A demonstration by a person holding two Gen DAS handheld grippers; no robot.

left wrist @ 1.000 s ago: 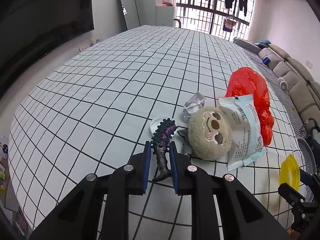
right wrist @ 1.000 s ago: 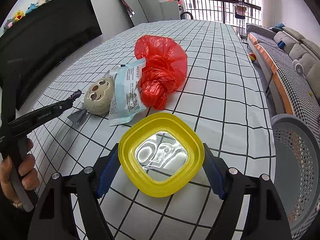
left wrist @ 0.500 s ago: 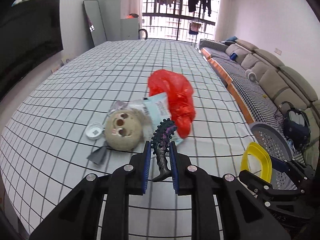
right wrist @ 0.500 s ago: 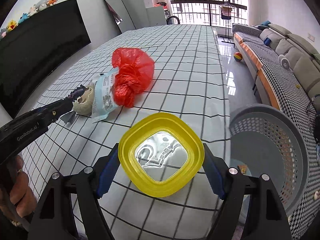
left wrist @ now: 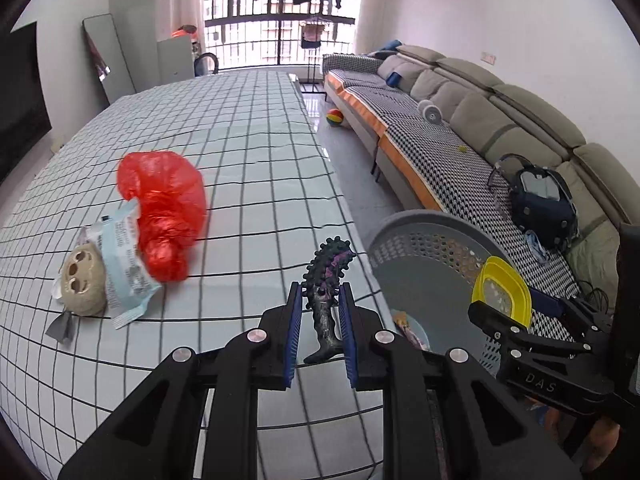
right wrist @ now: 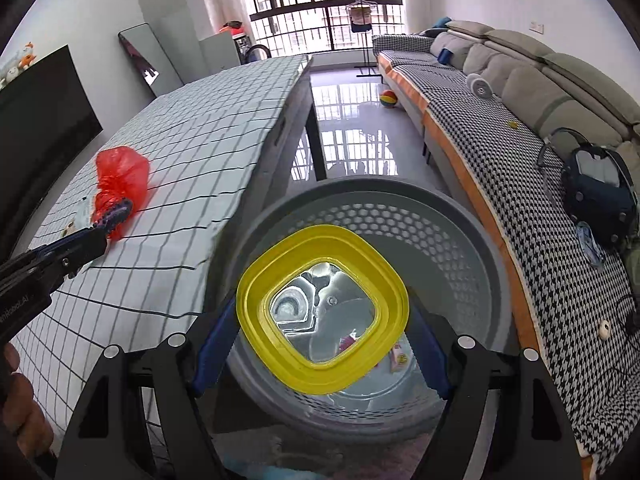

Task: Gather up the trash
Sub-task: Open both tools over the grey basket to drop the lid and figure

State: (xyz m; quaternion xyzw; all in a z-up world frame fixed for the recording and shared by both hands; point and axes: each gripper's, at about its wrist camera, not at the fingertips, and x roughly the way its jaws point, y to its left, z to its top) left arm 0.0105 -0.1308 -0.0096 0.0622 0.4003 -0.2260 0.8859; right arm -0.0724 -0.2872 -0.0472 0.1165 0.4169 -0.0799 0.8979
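While clamped across its rim by the right gripper (right wrist: 322, 354), yellow plastic tub (right wrist: 322, 314) hanging above grey perforated basket (right wrist: 472, 216): light, stiff, slick-rimmed. Left gripper (left wrist: 320, 342) pinching spiky purple-black toy (left wrist: 326, 292) mid-body, rubbery, near table edge; red bag (left wrist: 164, 208) far left.

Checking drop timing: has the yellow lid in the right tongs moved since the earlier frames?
Yes. The yellow lid has travelled rightward off the checked table and now sits over the grey basket.

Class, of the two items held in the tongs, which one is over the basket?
The yellow cup, in the right tongs; the spiky toy hangs over the table.
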